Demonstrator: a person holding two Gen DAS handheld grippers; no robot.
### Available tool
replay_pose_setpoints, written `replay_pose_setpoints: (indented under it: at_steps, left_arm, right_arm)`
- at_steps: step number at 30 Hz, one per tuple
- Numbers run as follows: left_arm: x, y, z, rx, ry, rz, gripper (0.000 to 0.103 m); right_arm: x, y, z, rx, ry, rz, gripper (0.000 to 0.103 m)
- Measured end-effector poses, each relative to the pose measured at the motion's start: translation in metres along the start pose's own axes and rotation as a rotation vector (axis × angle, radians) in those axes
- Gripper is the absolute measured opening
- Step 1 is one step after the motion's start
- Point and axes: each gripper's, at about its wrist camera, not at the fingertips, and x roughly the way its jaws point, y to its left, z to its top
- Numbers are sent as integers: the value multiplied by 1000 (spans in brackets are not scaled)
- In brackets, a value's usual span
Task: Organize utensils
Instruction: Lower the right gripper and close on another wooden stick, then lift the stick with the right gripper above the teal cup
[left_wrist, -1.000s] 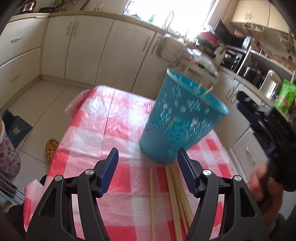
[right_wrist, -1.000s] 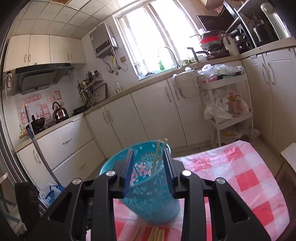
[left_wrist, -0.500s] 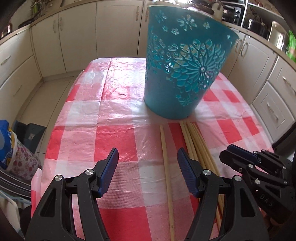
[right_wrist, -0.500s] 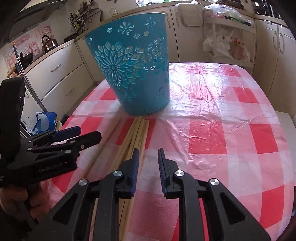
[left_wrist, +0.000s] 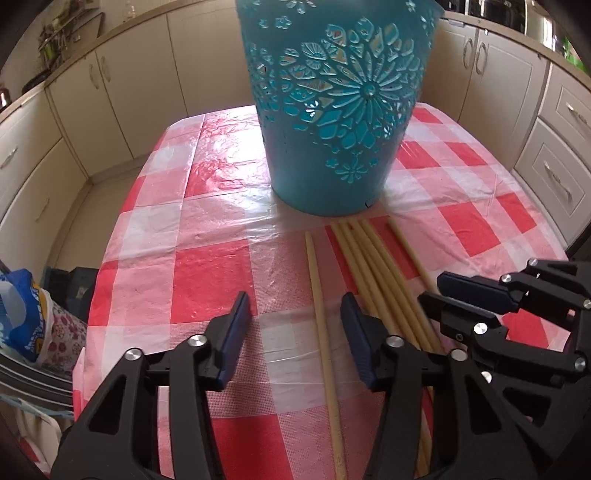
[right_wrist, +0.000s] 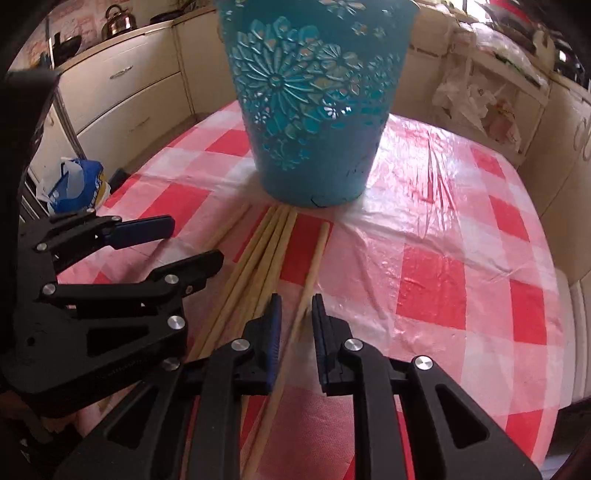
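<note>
A teal perforated basket (left_wrist: 336, 110) stands on the red-and-white checked tablecloth (left_wrist: 207, 280); it also shows in the right wrist view (right_wrist: 314, 103). Several pale wooden chopsticks (left_wrist: 376, 273) lie on the cloth in front of it, also seen in the right wrist view (right_wrist: 266, 254). My left gripper (left_wrist: 295, 325) is open, low over the cloth, with one separate chopstick (left_wrist: 321, 321) lying between its fingers. My right gripper (right_wrist: 295, 317) is open with a narrow gap, straddling the rightmost chopstick (right_wrist: 310, 273). Each gripper shows in the other's view: the right (left_wrist: 436, 291), the left (right_wrist: 195, 243).
Cream kitchen cabinets (left_wrist: 110, 85) surround the table. A blue-and-white bag (right_wrist: 74, 184) sits on the floor to the left. A rack with plastic bags (right_wrist: 480, 96) stands at the back right. The table edge runs close on the left (left_wrist: 96, 295).
Both grippers have dropped from basket-rim height to just above the cloth and moved closer to the chopsticks. The right gripper now straddles one chopstick.
</note>
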Motion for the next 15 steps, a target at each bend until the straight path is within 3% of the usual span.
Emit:
replay_pose_setpoints:
  at_steps: [7,9,15]
  left_arm:
    - [2,-2,5,-16,18,-18,10]
    - [2,-2,5,-32,17,-30,5]
    - [-8,8,-5,-150,-20,-85,5]
  right_arm:
    - [-3,-14,-5,59,18,35,6]
    - [-5,-15,-7,66,19,36,6]
    - [-17,-29,-17,176,-7,62,6]
